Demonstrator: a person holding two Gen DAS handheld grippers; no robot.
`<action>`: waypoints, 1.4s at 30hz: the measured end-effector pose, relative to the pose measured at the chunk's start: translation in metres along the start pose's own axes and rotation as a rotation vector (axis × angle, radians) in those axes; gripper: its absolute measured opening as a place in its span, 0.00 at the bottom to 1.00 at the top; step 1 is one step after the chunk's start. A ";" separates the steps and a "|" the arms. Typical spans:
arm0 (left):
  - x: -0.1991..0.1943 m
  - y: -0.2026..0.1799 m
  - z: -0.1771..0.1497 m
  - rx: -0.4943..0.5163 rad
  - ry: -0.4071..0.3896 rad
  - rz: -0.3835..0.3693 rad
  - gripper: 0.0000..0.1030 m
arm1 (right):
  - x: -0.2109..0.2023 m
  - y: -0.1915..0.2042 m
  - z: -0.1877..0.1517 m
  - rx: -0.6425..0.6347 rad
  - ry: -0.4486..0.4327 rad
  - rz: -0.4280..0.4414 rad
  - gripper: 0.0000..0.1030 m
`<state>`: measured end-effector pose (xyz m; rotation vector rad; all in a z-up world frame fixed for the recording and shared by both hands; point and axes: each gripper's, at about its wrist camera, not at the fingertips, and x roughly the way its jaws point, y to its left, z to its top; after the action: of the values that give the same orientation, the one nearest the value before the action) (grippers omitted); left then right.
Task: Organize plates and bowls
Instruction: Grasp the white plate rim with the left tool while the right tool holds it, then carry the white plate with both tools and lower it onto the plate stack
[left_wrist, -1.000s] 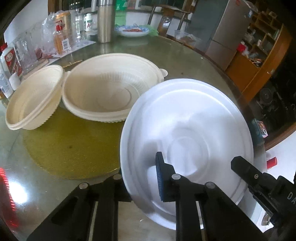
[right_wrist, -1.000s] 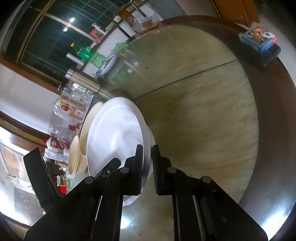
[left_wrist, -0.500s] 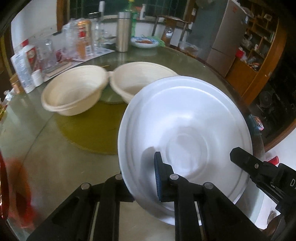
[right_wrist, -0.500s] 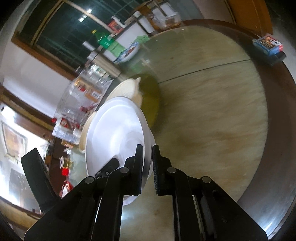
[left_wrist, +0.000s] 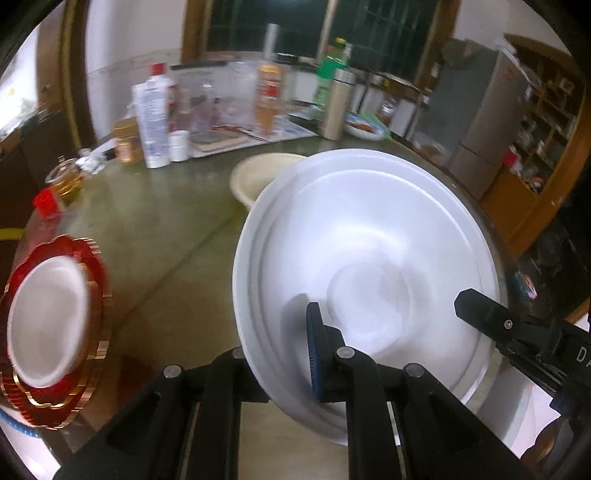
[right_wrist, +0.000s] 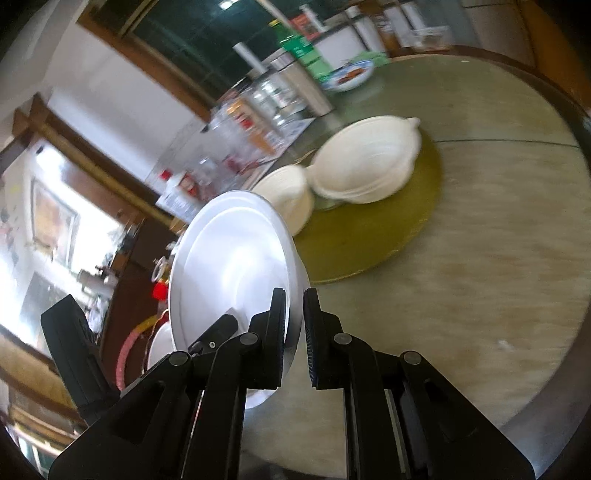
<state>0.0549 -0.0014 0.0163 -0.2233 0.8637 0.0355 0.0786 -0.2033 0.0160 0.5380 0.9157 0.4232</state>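
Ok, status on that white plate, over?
Both hand-held grippers shut on white plate, left, right. Plate airborne, tilted. Red-gold dish lower left.

From my remote station I saw a round table (right_wrist: 498, 258) carrying a yellow-green turntable disc (right_wrist: 369, 236). Along its far edge stood a steel flask (left_wrist: 338, 105), a green bottle (left_wrist: 327, 74), a white bottle with a red cap (left_wrist: 153, 118), an orange-labelled container (left_wrist: 266, 99) and a small dish of food (left_wrist: 364, 127). Right of the table stood a grey refrigerator (left_wrist: 484, 122) beside wooden shelving (left_wrist: 543, 147).
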 end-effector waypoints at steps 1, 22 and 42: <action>-0.003 0.007 0.000 -0.012 -0.005 0.005 0.12 | 0.005 0.009 -0.002 -0.015 0.006 0.007 0.09; -0.057 0.143 -0.006 -0.215 -0.095 0.112 0.10 | 0.077 0.138 -0.037 -0.245 0.153 0.121 0.09; -0.072 0.226 -0.012 -0.373 0.005 0.080 0.09 | 0.134 0.190 -0.051 -0.264 0.323 0.205 0.09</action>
<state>-0.0285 0.2205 0.0224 -0.5377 0.8665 0.2721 0.0871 0.0342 0.0210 0.3257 1.0972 0.8220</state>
